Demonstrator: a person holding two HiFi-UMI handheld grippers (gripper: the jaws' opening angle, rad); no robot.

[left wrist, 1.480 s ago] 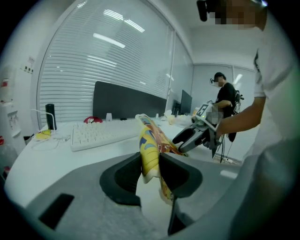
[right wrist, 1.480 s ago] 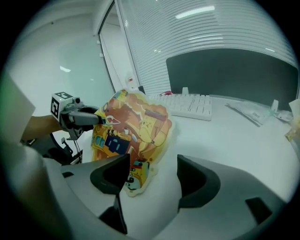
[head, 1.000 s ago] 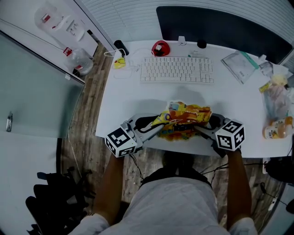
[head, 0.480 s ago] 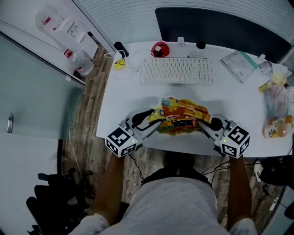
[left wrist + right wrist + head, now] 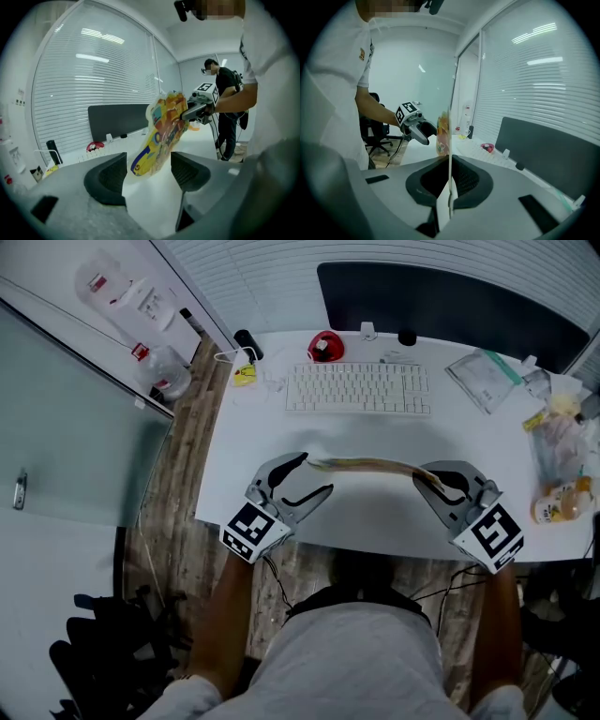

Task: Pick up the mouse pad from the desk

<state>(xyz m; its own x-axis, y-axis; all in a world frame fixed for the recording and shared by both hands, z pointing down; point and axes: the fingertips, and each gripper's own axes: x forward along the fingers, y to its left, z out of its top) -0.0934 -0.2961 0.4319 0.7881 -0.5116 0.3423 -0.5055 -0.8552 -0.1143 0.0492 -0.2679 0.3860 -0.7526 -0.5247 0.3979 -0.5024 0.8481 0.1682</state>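
Head view, mouse pad [image 5: 366, 465] clamped in right gripper [image 5: 424, 478], left gripper [image 5: 315, 474] just opening beside its end.

the mouse pad [image 5: 366, 464] has come up off the surface [image 5: 375, 521] and turned from face-up to edge-on. the right gripper [image 5: 422, 479] has clamped its edge and risen, while the jaws of the left gripper [image 5: 316, 473] have just been opening, the pad's other end loose between them.
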